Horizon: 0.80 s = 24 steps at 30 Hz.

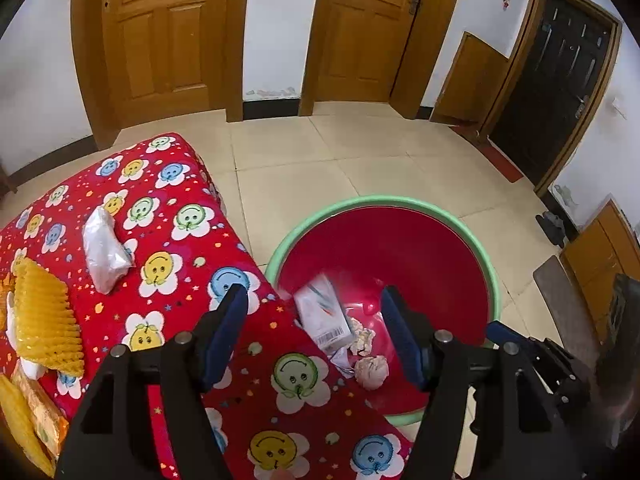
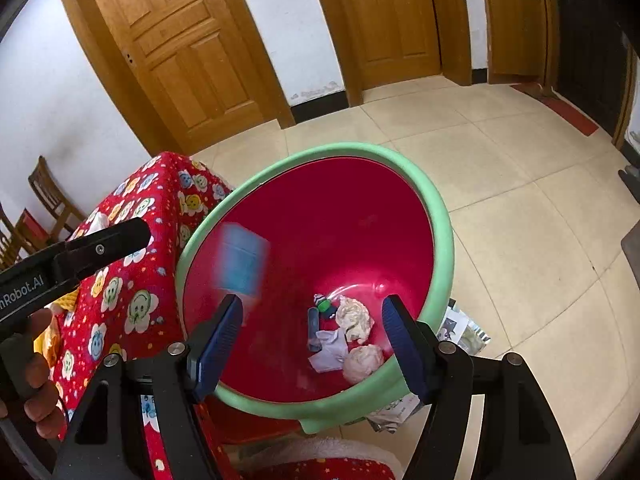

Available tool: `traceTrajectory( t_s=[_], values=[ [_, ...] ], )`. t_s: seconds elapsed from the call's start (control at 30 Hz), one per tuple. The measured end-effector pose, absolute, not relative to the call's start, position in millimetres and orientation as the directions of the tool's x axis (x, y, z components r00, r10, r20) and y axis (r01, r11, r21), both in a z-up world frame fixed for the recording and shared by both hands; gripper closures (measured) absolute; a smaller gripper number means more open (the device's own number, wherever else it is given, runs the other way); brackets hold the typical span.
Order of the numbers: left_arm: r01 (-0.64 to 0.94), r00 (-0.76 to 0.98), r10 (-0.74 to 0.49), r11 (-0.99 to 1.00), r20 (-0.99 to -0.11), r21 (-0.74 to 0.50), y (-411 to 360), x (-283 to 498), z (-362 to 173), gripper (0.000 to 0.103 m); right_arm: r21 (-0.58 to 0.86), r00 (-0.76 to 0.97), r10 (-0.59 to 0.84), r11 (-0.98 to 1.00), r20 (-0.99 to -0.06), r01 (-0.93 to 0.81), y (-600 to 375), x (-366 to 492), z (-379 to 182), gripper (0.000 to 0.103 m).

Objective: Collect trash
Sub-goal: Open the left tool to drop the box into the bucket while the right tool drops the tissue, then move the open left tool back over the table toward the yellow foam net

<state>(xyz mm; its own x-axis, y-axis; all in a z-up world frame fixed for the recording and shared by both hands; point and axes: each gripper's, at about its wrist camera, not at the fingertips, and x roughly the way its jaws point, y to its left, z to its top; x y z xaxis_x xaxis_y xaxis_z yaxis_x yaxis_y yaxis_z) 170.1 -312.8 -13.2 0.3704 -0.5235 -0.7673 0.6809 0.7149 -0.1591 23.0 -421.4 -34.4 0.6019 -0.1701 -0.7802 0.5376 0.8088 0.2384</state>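
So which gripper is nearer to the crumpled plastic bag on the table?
Left. The left gripper hovers at the table edge by the crumpled plastic bag; the right gripper is over the basin.

Both grippers: black angular frames, dark blue ribbed pads (image 2: 218, 344), round silver screws. Left gripper (image 2: 80, 256) at 9 o'clock bears white "mRobot.AI" lettering.
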Motion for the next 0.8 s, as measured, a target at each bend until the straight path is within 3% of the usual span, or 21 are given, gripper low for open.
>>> traceTrajectory(
  t_s=[0.8],
  values=[
    [0.554,0.504,-0.460,0.821,-0.731,-0.135,-225,159,21,0.035,0.255,0.665,-0.148,0.845,-0.732,0.469,-382,19,-4,0.029]
  ],
)
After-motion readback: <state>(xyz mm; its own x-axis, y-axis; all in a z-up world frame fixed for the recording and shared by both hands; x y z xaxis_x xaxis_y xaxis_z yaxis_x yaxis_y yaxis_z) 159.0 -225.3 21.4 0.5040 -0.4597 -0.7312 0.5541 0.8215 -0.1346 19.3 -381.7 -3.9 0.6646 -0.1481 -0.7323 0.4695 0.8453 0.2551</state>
